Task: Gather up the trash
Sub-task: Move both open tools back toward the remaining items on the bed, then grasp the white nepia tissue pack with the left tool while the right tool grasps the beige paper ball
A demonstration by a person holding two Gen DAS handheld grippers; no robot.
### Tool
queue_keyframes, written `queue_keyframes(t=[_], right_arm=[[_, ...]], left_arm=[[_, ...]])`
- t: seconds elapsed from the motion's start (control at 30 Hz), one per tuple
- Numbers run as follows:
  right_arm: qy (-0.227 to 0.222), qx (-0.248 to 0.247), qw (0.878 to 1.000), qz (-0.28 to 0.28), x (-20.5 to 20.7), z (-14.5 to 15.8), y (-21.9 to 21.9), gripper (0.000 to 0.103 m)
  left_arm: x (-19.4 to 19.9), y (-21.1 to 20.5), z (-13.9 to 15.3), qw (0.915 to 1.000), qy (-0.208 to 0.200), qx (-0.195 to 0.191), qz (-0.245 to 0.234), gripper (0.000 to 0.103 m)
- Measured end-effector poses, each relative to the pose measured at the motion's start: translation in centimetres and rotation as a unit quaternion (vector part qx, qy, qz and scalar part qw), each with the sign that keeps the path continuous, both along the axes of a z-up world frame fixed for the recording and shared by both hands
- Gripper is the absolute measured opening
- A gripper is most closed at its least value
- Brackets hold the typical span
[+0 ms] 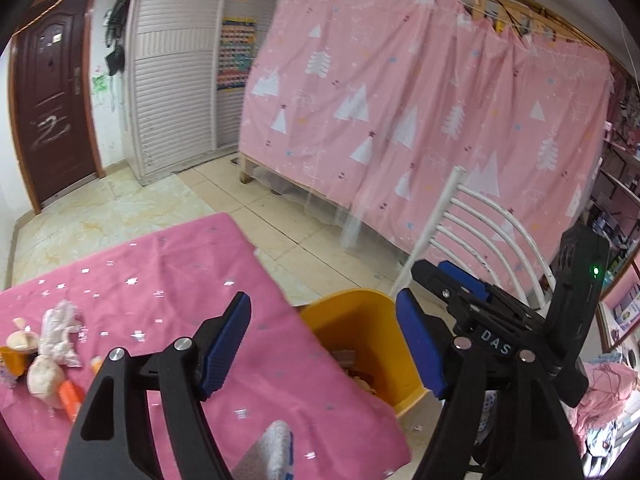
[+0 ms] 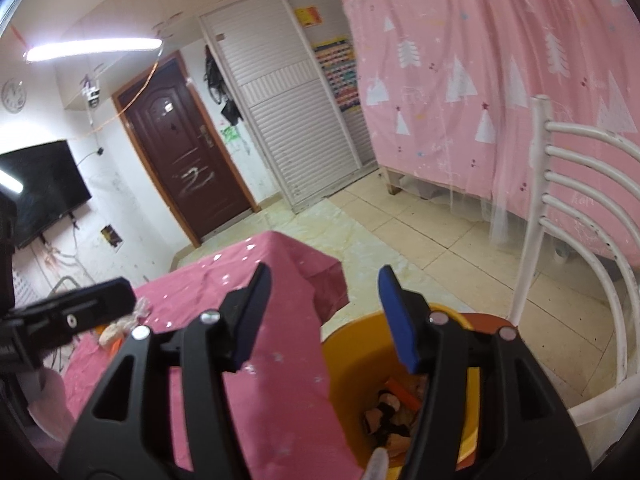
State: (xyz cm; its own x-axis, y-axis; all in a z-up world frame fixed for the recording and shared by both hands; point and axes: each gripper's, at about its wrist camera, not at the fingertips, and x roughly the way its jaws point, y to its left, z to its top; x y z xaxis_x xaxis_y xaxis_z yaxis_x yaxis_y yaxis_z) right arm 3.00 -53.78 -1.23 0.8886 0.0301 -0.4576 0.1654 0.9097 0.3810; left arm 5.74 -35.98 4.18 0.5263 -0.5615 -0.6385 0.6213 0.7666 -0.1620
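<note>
Where pink tablecloth (image 1: 168, 280) meets tiled floor (image 1: 280, 216): yellow bin (image 1: 360, 320), both tongs released, w/ nothing between.

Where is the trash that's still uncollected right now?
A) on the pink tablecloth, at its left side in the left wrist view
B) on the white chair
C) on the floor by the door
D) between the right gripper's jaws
A: a crumpled tissue and orange scraps lie on the pink tablecloth, while the yellow bin beside the table already holds scraps and the right gripper stands open with nothing in it.
</note>
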Motion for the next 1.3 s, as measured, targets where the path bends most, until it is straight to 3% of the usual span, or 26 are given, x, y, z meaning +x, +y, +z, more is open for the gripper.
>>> queue_keyframes(t=[0.63, 0.7, 1.3], right_arm=[[0.016, -0.050, 0.993, 0.103, 5.3, 2.3, 11.3, 0.056], [0.017, -0.055, 0.991, 0.117, 5.9, 2.5, 12.8, 0.062], [0.047, -0.097, 0.971, 0.214, 10.1, 2.2, 23.6, 0.062]], left_arm=[[3.5, 14.2, 1.7, 0.9924, -0.012, -0.025, 0.119, 0.067], [4.0, 15.9, 1.6, 0.9910, -0.011, -0.023, 0.131, 0.067], [8.2, 30.2, -1.7, 0.9763, 0.008, 0.029, 0.214, 0.067]])
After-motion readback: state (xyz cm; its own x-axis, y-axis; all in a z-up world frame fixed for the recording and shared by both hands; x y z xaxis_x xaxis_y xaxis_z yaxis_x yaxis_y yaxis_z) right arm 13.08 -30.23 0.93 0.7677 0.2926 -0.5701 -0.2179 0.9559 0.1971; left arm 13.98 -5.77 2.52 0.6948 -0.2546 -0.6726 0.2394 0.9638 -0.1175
